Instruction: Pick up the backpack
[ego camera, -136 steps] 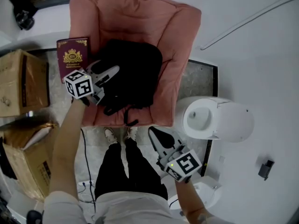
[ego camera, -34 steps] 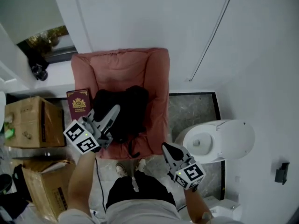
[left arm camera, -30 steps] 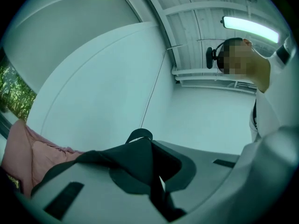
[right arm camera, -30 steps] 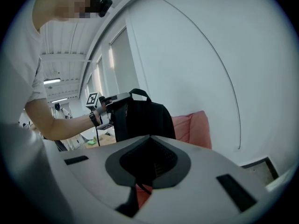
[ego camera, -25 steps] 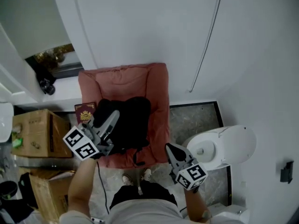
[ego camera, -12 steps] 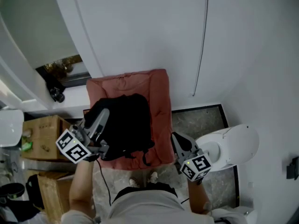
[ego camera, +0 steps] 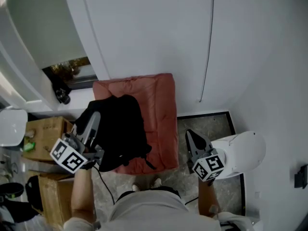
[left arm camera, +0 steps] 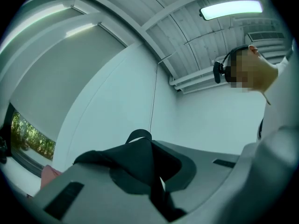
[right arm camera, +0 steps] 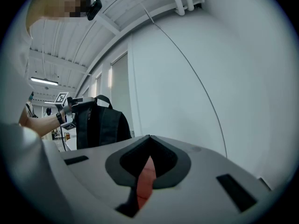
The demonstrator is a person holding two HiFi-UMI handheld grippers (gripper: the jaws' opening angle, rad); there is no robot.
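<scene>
left gripper (ego camera: 92, 120): clamped on top of bag (ego camera: 122, 129); holding it up above pink cushion (ego camera: 161, 105) | right gripper (ego camera: 193, 137): closed tight; nothing held; well apart from bag

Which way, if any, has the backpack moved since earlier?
Yes: left gripper has lifted the backpack off the pink armchair seat, toward its left edge.

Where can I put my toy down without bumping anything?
The pink cushion is bare on its right half, beside the backpack held up by the left gripper. The grey floor between the cushion and the white rounded container is free too. The left is crowded with cardboard boxes.
</scene>
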